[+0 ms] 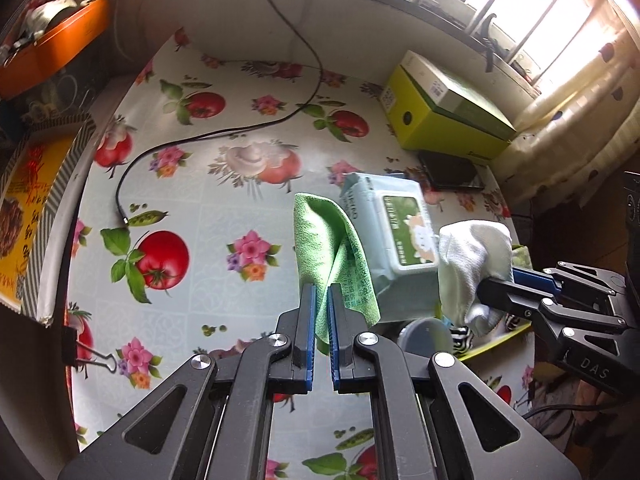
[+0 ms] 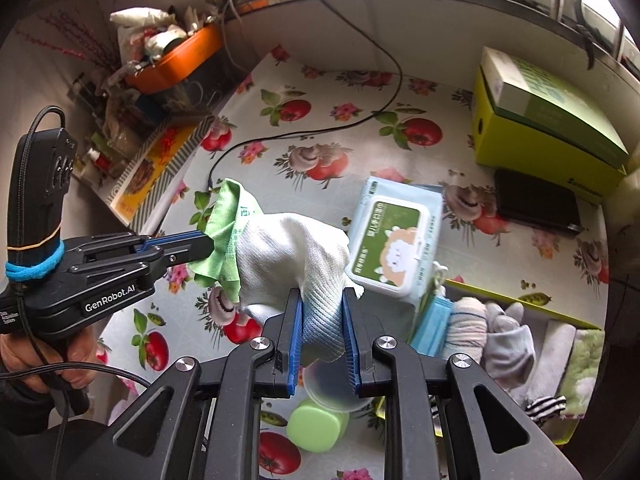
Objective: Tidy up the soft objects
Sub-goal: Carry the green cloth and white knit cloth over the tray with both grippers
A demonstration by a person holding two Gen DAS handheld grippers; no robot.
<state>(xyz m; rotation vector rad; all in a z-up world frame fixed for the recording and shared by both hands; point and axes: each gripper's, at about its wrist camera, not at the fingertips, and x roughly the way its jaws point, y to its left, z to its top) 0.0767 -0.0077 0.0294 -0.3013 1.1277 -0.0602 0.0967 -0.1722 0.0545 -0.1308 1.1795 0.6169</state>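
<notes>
With both cloths lifted clear of the table (image 1: 224, 184), we carry each to its place without letting either one slip.

1. Left gripper (image 1: 321, 292): the jaws are nearly closed, pinching the green cloth (image 1: 320, 240) by a fold. The cloth stands up past the fingertips and a flap hangs to the right, in front of the wipes pack (image 1: 400, 232).
2. Right gripper (image 2: 322, 300): the jaws stand narrow, clamped on the white cloth (image 2: 292, 244), which is bunched between the blue pads (image 2: 297, 320) and bulges out ahead of them.
3. In the right wrist view the two cloths touch or overlap; we cannot tell whether they are tangled. We judge it wise to draw the hands apart first, so that neither cloth drags the other.
4. The likely destination is the tray (image 2: 520, 300) at the table's near right edge, which already holds socks (image 2: 508, 340), blue masks (image 2: 432, 320) and folded towels (image 2: 584, 364). We judge that the white cloth, being nearer, should go in first.
5. We keep the grip firm until the cloth rests in a free space, then release low, since a soft cloth dropped from a height unfolds.
6. We watch the green cup (image 2: 316, 424) and the clear lid (image 2: 324, 384) below the right gripper; a hanging cloth could sweep them.
</notes>
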